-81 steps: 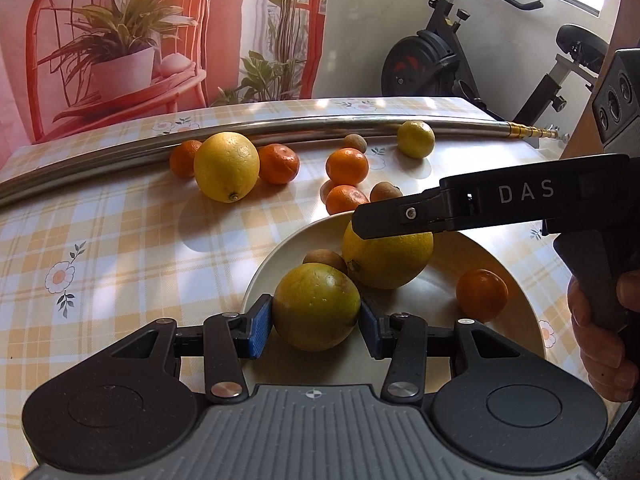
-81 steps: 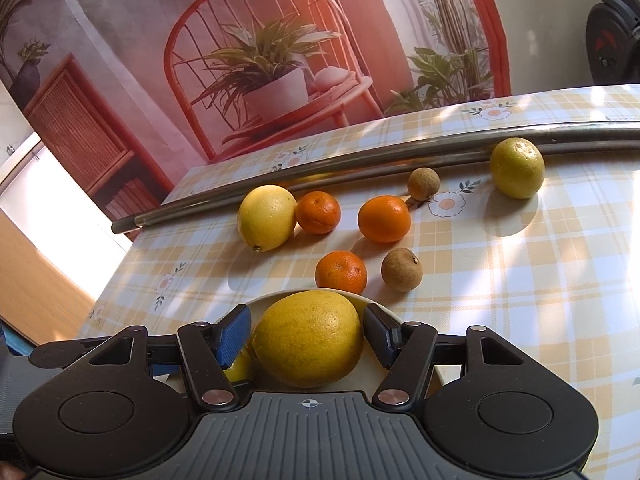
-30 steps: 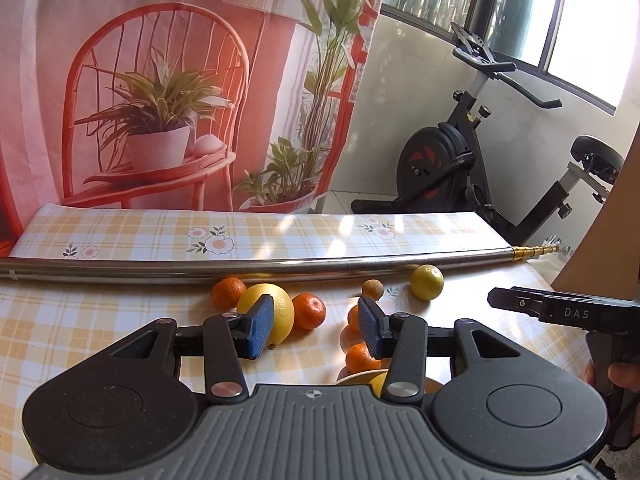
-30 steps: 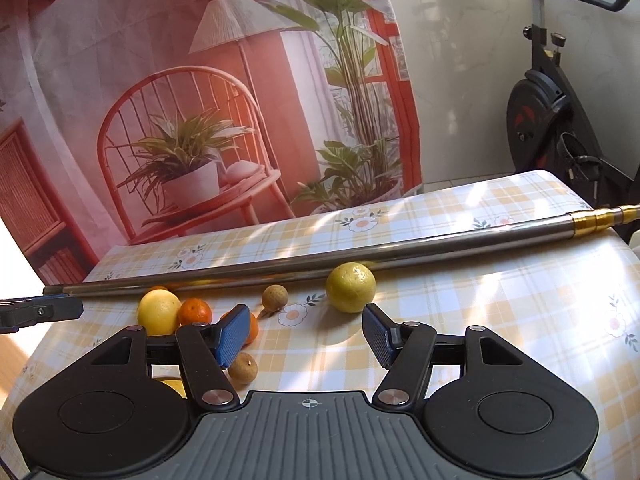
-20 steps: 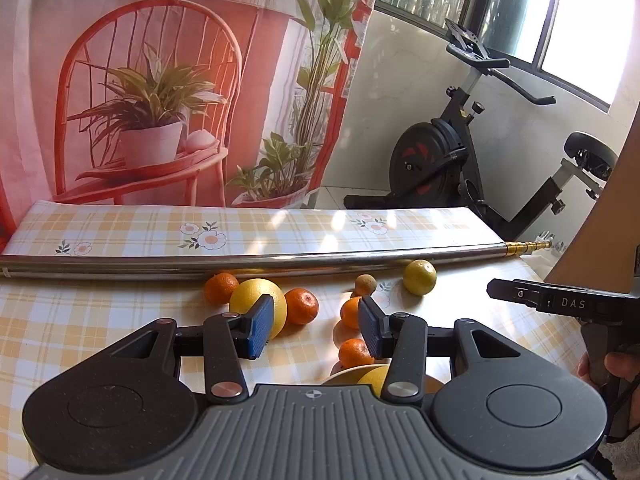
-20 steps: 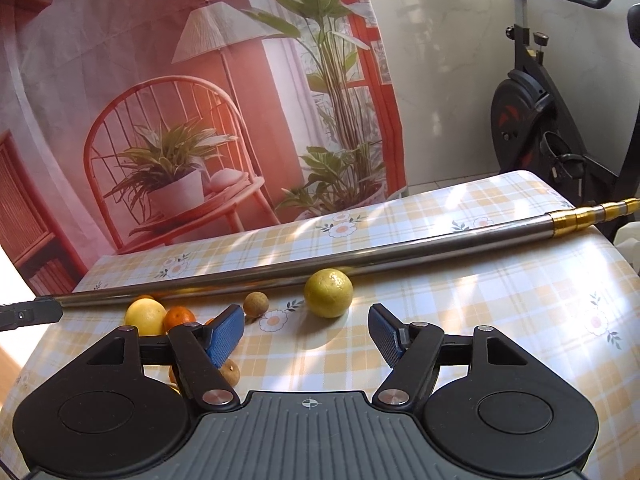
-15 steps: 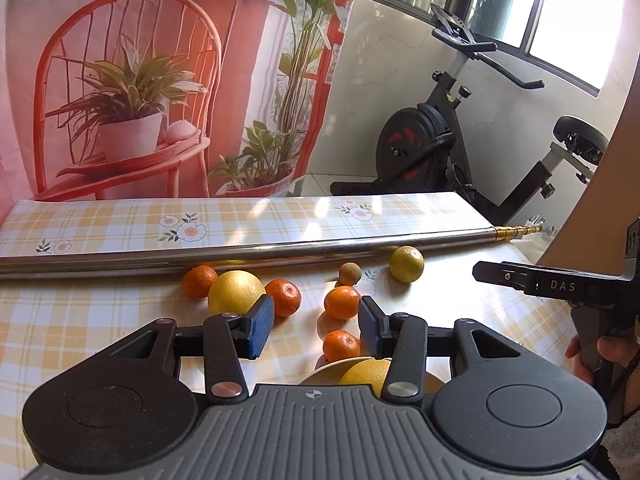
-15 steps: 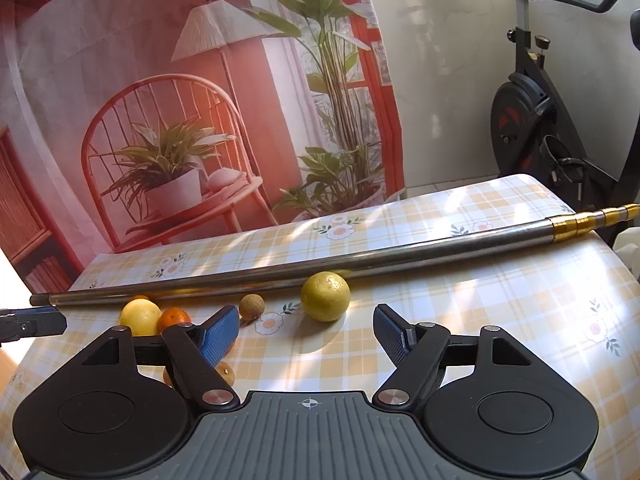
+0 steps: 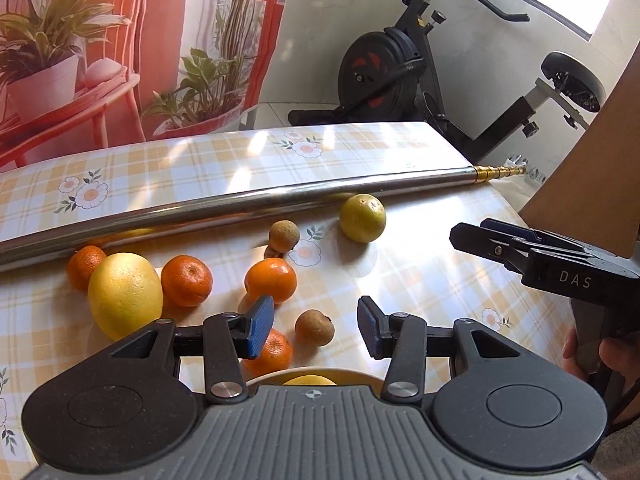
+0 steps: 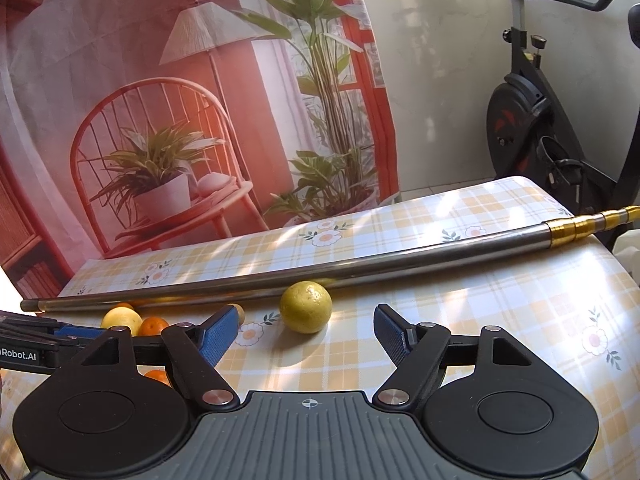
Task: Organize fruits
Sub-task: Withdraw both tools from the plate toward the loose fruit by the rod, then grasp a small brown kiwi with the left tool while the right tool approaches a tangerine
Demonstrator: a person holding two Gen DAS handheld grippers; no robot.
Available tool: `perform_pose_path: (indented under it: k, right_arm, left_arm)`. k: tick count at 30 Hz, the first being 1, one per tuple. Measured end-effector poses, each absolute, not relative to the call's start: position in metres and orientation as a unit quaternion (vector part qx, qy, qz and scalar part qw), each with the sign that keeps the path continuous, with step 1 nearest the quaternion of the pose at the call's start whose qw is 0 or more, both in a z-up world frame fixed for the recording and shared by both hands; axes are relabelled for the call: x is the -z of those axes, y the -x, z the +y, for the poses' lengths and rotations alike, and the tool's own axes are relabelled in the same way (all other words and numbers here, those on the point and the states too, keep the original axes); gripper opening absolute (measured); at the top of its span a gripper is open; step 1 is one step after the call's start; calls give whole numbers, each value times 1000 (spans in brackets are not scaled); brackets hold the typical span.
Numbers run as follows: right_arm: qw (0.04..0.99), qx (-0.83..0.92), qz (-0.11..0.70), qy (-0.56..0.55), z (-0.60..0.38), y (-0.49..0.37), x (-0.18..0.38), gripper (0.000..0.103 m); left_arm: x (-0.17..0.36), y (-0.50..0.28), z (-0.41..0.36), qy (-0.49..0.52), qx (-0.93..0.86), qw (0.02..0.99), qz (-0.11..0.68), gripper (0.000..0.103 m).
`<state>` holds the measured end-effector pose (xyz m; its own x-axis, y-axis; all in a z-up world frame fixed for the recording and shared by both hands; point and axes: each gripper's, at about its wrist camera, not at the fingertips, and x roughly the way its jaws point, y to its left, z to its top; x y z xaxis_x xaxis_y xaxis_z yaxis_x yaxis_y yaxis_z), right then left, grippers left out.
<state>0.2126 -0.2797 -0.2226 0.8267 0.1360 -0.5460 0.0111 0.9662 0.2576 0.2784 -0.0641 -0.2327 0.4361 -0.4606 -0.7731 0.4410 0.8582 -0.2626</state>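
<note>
Loose fruit lies on the checked tablecloth: a big yellow lemon [image 9: 124, 294], several mandarins [image 9: 271, 280], two small brown fruits [image 9: 315, 328] and a yellow-green citrus [image 9: 362, 218]. My left gripper [image 9: 316, 330] hangs open and empty above the nearer brown fruit and a mandarin [image 9: 270, 350]. Just under it show a white plate's rim [image 9: 276, 376] and a yellow fruit [image 9: 308, 380] on the plate. My right gripper [image 10: 306, 334] is open and empty, a short way before the yellow-green citrus [image 10: 306, 307]. From the left wrist view it shows side-on at the right [image 9: 476, 236].
A long steel pole [image 9: 240, 208] with a brass tip lies across the table behind the fruit. An exercise bike [image 9: 400, 68] stands beyond the far edge, beside a printed backdrop of a chair and plants. A hand [image 9: 600, 356] holds the right gripper's handle.
Both grippers let go of the fruits they held over the plate and rose. The left one has since tipped down toward the loose fruit. The right jaws have widened.
</note>
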Motion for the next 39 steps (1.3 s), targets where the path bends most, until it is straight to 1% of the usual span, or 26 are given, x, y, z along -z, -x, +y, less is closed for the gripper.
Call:
perform_pose_path:
  k: [8, 16, 17, 19, 20, 24, 32, 35, 39]
  right_arm:
    - [943, -22, 298, -145, -296, -209, 235, 71]
    - [938, -14, 307, -162, -304, -207, 246, 71]
    - [938, -14, 307, -163, -304, -207, 246, 71]
    - [937, -13, 307, -164, -305, -206, 246, 71]
    - [937, -12, 307, -165, -305, -205, 247, 71]
    - [936, -11, 309, -169, -306, -204, 248, 71]
    - [932, -11, 321, -168, -306, -202, 248, 71]
    - [932, -15, 326, -161, -300, -203, 245, 71]
    - [929, -25, 336, -151, -289, -206, 239, 71]
  left_arm:
    - [253, -297, -86, -47, 271, 825, 493, 46]
    - [261, -299, -101, -105, 270, 816, 500, 46]
    - [262, -298, -103, -114, 269, 816, 499, 44]
    - [263, -298, -105, -125, 267, 816, 498, 36]
    - [264, -297, -106, -126, 267, 816, 498, 30]
    - [260, -290, -107, -143, 267, 824, 480, 30]
    - [232, -276, -92, -105, 260, 853, 441, 30]
    - [220, -269, -77, -71, 258, 866, 423, 30]
    - [209, -257, -55, -52, 242, 880, 405, 30]
